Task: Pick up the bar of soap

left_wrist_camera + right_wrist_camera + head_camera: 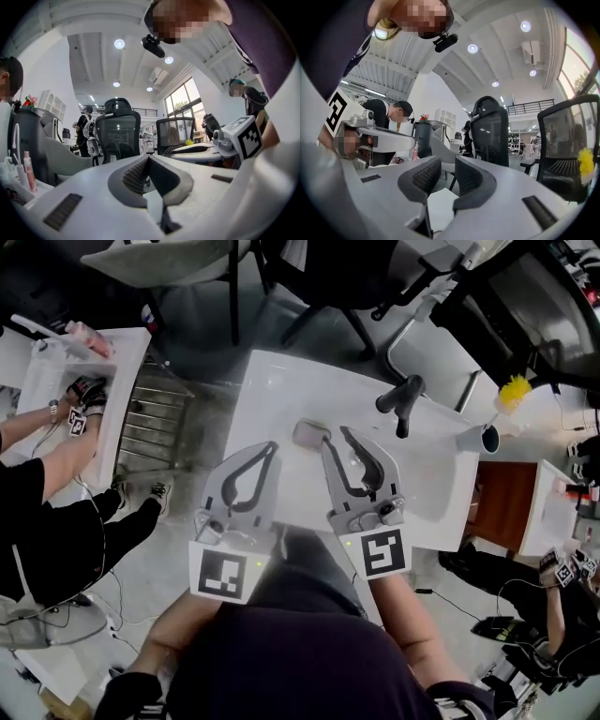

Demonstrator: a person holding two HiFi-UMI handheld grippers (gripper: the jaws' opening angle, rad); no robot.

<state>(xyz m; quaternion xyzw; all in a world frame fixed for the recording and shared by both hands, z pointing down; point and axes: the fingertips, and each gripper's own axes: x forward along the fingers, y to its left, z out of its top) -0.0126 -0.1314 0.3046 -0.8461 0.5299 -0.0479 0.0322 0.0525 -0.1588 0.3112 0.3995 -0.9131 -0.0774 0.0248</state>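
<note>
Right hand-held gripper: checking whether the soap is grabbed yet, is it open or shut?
Open: the right hand-held gripper has a clear gap between its jaws, nothing inside.

Seen from the head view, the near edge of the white bench (281, 381) lies hidden under the person's dark torso (291, 662), and the marker cubes (228, 573) cover the hands behind them. The bar of soap (307, 433) has its right corner overlapped by one of the fingers (330, 470) of the right gripper (335, 435); whether they touch cannot be told. A seated person (37, 521) at left and another figure (553, 610) at lower right are cut by the frame. The cup (480, 439) hides the lower handle of the yellow brush (514, 392). In the left gripper view, a distant figure (86, 124) is too small to make out.
</note>
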